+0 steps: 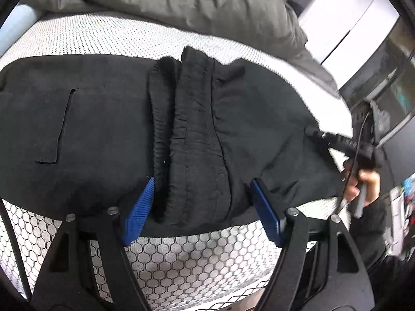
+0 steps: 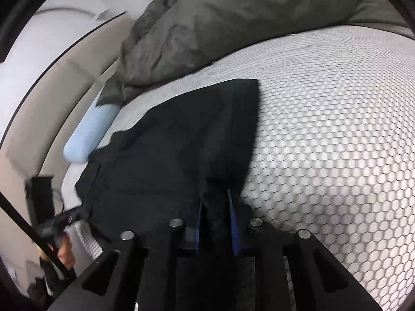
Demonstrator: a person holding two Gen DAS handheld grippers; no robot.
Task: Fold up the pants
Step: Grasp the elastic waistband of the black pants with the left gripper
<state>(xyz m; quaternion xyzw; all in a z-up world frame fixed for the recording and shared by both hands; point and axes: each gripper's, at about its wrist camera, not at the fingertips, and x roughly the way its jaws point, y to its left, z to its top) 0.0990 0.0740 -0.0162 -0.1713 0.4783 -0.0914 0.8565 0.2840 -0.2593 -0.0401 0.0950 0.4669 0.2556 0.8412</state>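
While clamped on a pants (image 2: 176, 140) corner by the right gripper (image 2: 215, 220) and straddled at the waistband by the open left gripper (image 1: 201, 207), lying on the bed (image 2: 337, 129) mid-fold; next, likely closing left and carrying over.

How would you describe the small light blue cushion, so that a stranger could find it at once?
Start from the white mattress with its honeycomb pattern and go to its far edge by the beige wall. There the blue cushion lies between the black pants and the crumpled grey duvet, which covers one end. It is the only pale blue, roll-shaped thing there.
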